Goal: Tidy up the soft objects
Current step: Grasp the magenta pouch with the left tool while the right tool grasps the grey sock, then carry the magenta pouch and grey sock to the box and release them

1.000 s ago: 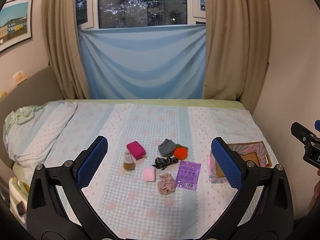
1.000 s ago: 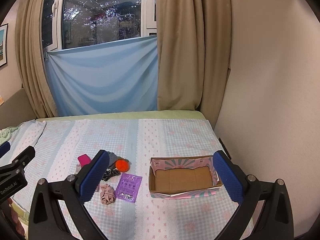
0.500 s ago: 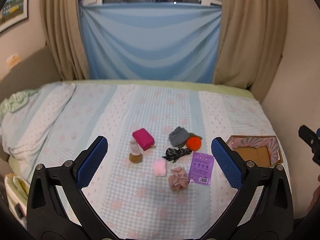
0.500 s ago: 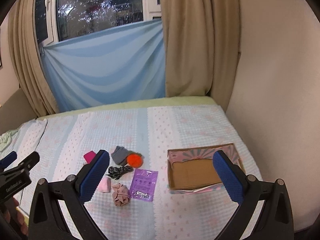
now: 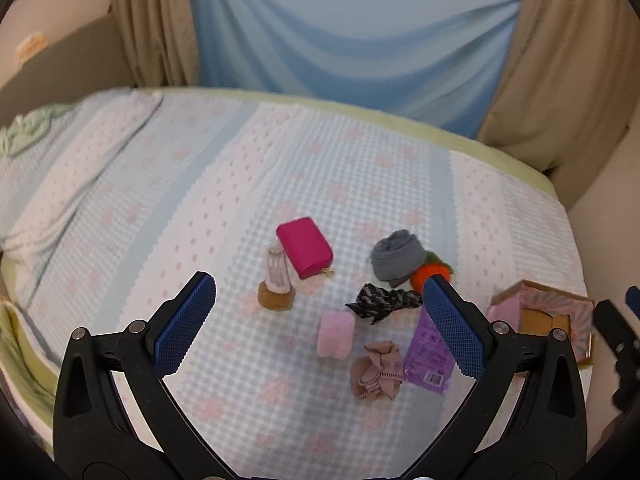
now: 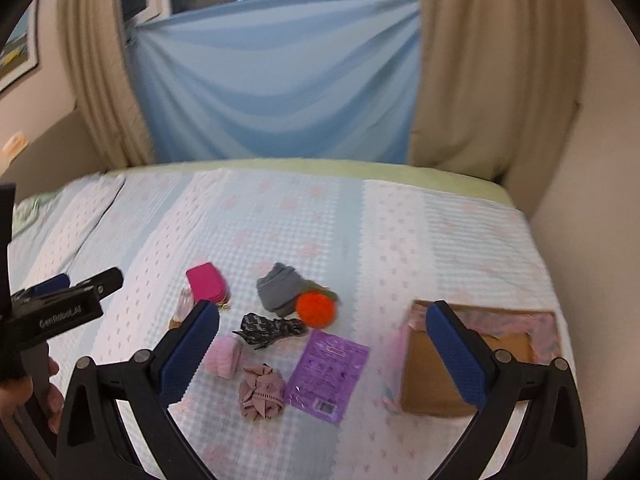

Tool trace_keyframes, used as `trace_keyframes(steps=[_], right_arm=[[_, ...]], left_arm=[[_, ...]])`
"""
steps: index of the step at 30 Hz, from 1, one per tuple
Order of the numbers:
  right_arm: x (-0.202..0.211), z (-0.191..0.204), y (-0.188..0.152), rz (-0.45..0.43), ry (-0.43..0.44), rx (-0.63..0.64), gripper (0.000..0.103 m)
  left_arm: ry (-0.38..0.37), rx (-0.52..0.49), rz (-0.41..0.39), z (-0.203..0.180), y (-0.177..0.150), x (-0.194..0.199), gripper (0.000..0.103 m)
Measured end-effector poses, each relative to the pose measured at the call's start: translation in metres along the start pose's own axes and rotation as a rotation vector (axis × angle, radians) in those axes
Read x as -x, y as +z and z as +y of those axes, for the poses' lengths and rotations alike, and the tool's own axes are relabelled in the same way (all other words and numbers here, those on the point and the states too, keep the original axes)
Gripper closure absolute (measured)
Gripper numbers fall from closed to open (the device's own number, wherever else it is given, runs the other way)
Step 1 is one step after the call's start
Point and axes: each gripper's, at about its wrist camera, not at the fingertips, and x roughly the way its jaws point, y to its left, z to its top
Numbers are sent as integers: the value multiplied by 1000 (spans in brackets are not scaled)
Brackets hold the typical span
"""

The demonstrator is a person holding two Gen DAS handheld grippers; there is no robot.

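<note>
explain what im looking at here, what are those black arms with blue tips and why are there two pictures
Each picture comes from a camera mounted on a hand-held gripper; a person carries one in each hand. The black arms with blue pads are that gripper's own two fingers. One view looks along the left gripper, the other along the right gripper. Both are open and hold nothing. On the bed lie a magenta pouch, grey cloth, orange pompom, pink puff, beige scrunchie, purple packet and an open cardboard box.

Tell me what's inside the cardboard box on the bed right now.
The cardboard box shows only a bare brown floor and pink patterned walls; no item lies in the part visible. The right gripper's finger covers its near left corner.
</note>
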Motion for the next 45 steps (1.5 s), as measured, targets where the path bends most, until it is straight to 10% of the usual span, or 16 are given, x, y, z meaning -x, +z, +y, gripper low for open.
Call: trace_keyframes(steps=[21,32,36,45], right_arm=[[-272,52,-31,52,127,444,0],[-337,75,-46,123,122,564,19],[-343,78,-45,135,104,585,34],[-337,78,-35,114,103,548,60]], left_arm=[[36,160,182,11,-10,-285,0],[129,147,211,17,-17,-350,2],[162,80,215,6,-16,-357,32],[143,27,220,2,-15,-358,50]])
